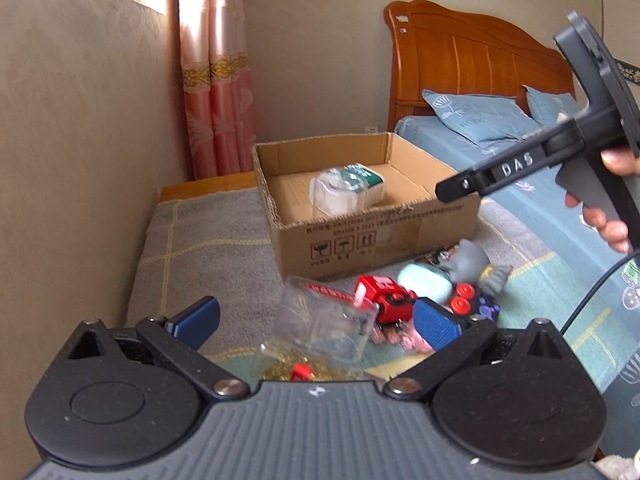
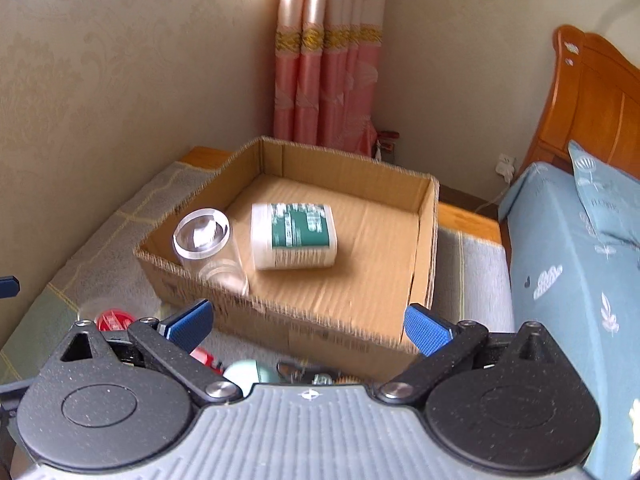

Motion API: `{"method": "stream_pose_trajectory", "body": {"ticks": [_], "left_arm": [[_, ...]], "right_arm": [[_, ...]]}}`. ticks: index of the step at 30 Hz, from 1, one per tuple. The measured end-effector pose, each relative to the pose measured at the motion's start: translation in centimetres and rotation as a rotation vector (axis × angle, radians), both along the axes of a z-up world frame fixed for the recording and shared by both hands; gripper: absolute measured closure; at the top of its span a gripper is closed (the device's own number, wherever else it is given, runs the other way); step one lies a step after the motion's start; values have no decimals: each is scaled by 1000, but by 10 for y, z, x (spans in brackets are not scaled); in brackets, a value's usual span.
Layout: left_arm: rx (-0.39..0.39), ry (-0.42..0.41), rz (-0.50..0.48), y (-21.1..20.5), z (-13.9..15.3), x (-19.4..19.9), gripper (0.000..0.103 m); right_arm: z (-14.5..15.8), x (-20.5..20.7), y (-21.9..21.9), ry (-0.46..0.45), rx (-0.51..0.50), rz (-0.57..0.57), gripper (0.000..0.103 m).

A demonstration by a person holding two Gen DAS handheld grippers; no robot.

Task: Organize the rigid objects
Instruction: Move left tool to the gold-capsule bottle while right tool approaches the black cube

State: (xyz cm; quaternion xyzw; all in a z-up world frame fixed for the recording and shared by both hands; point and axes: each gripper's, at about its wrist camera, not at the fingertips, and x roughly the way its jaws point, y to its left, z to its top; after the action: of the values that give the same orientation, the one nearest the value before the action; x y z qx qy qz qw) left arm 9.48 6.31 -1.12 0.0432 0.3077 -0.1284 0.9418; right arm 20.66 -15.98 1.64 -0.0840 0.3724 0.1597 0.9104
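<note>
Sorting into cardboard box (image 2: 424,240): white bottle (image 2: 294,236) and clear cup (image 2: 202,234) lie inside.
Both grippers, left gripper (image 1: 316,320) and right gripper (image 2: 308,322), spread empty; red toy truck (image 1: 386,300) before the box likely needs pinching next.

The right gripper (image 2: 307,326), its blue fingers (image 2: 425,330) spread wide and empty, hangs above the near wall of the open box (image 2: 424,240). A white bottle (image 2: 294,236) lies on its side mid-box; a clear jar (image 2: 208,246) stands in the near left corner. The frame is blurred.
</note>
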Motion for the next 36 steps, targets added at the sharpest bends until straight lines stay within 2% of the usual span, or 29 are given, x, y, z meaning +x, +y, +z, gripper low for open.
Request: {"method": "stream_pose_trajectory", "body": {"ticks": [4,11,15,19,24,25,29,36], "left_arm": [[-4,39,-16,4,-15,-9,1],[13,132,-22,14,-44,-15,1],[34,172,-27,16,-60,-15,1],[27,192,-38,15,-69,-8,1],[61,218,-92,9,-80,5,1],[77,201,-98,7,-82,6,1],[70,185,-120,8,-83,12,1],[74,175,-142,9,-83,22,1]], "right_arm": [[-30,-30,-13,43,64,-8,0],[-75,-73,-26,134,58,14,0],[-94,-80,-22,183,40,26,0],[-99,-86,-7,139,-45,58,0],[-100,-89,-8,115,-32,89,0],[-101,-89,-8,111,-31,90,0],[-100,-88,-8,105,-27,92,0],[-102,-84,0,81,-21,187,0]]}}
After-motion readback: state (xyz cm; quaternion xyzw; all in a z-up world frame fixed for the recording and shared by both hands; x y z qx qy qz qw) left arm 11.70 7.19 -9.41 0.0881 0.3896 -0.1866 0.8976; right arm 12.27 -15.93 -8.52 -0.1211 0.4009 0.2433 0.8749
